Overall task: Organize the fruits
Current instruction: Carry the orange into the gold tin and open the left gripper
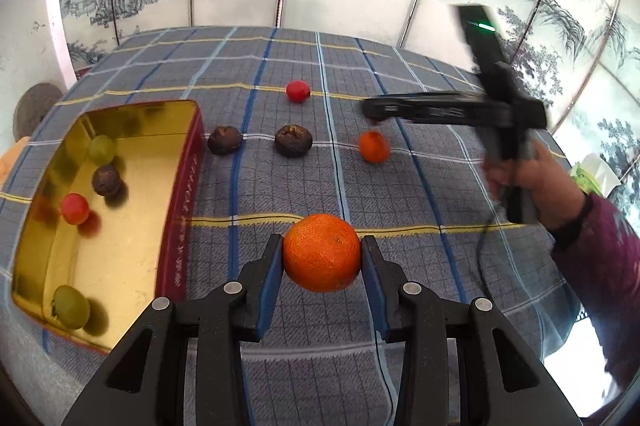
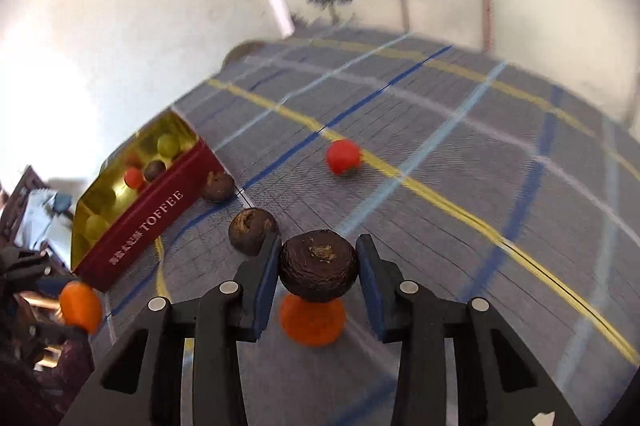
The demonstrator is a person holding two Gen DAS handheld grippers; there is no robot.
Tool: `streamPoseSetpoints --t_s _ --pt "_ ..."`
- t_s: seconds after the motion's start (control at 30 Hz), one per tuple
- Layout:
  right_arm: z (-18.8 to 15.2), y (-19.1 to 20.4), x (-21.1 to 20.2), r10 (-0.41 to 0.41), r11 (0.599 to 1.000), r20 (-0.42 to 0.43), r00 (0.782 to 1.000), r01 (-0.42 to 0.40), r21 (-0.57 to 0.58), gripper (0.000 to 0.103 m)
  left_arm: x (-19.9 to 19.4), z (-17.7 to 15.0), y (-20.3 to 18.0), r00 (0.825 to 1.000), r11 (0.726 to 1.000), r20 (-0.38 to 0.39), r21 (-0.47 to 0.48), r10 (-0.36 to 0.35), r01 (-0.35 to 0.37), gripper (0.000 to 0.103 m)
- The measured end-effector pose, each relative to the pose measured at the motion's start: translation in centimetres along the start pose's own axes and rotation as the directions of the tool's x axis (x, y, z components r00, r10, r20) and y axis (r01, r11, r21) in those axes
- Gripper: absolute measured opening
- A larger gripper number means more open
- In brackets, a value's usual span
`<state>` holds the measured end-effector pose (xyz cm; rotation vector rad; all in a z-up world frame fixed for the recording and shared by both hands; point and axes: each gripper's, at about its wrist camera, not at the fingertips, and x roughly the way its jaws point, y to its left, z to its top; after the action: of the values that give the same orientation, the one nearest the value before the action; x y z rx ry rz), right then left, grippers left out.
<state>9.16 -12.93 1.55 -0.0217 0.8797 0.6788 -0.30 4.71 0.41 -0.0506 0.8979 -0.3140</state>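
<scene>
A plaid cloth-covered table [image 1: 420,266] bears a toffee tin [image 1: 182,210], loose fruits and two dark fruits [image 1: 293,140].

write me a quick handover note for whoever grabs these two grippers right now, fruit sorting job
Left gripper: shut on a large orange, held above the cloth beside the tin.
Right gripper: a dark brown fruit sits between its pads, and the jaws look shut on it.
Tin: already holds two green fruits, one dark brown one and one red one.
On the checked cloth outside the tin: red fruit, two dark brown fruits, small orange.
Left to do: drop both held fruits in the tin, then collect the four loose ones.
</scene>
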Motion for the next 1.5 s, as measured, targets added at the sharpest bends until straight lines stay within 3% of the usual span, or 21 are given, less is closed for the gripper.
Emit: streamPoseSetpoints --t_s 0.17,0.3,0.5,0.77,1.5 --pt "-5.2 -1.8 -6.0 -0.099 0.987 0.06 0.993 0.091 0.129 0.035 -2.1 -1.1 0.1 1.0 1.0 0.023 -0.021 0.013 -0.012 0.04" --pt "-9.4 -3.2 -7.2 -0.142 0.967 0.018 0.99 0.134 0.216 0.035 -3.7 -1.8 1.1 0.999 0.998 0.033 -0.061 0.025 -0.023 0.04" --pt "-12.7 -3.8 -7.8 -0.182 0.948 0.0 0.983 0.176 0.266 0.035 -6.1 -2.3 4.2 0.991 0.988 0.069 -0.113 0.116 -0.107 0.04" --pt "-13.2 -3.8 -7.9 -0.194 0.941 0.024 0.981 0.179 0.286 0.035 -5.9 -2.3 7.9 0.96 0.961 0.087 -0.107 0.264 -0.255 0.04" --pt "-13.3 -3.2 -7.6 -0.23 0.942 0.007 0.973 0.22 0.253 0.036 -0.6 -2.1 12.6 0.916 0.916 0.063 -0.096 0.396 -0.389 0.04"
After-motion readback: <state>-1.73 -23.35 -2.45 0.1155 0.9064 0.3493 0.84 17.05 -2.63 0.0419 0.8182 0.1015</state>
